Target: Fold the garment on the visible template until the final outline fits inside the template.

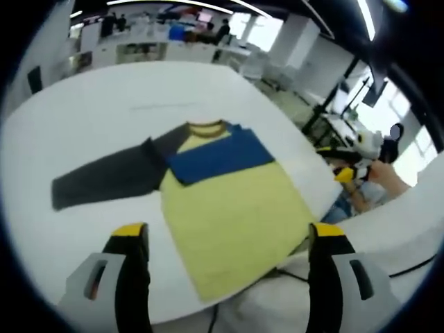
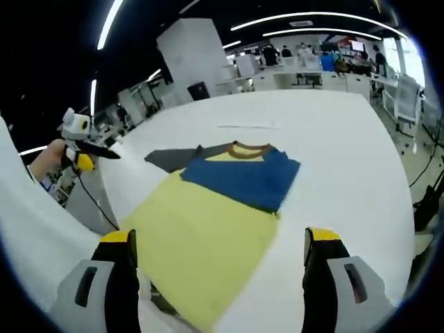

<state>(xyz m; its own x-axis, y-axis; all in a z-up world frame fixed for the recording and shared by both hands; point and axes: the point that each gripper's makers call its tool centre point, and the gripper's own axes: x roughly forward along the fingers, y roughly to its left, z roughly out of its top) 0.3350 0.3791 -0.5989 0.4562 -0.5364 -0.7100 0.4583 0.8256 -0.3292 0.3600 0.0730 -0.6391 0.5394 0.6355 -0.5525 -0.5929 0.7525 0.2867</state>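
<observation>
A long-sleeved shirt (image 1: 232, 208) lies flat on the white table (image 1: 83, 118), with a yellow body and a brown collar (image 1: 207, 127) at the far end. Its blue sleeve (image 1: 218, 156) is folded across the chest. The dark grey sleeve (image 1: 104, 177) stretches out to the left. My left gripper (image 1: 229, 234) hovers open above the shirt's near hem, holding nothing. In the right gripper view the same shirt (image 2: 201, 243) shows its blue sleeve (image 2: 243, 177) and grey sleeve (image 2: 170, 158). My right gripper (image 2: 218, 239) is open over the yellow hem, empty.
A faint thin line (image 1: 163, 106) marks the table beyond the collar. A hand holds the other gripper (image 1: 354, 170) off the table's right edge, and in the right gripper view (image 2: 80, 149) off the left edge. Desks and people (image 2: 298, 59) fill the room behind.
</observation>
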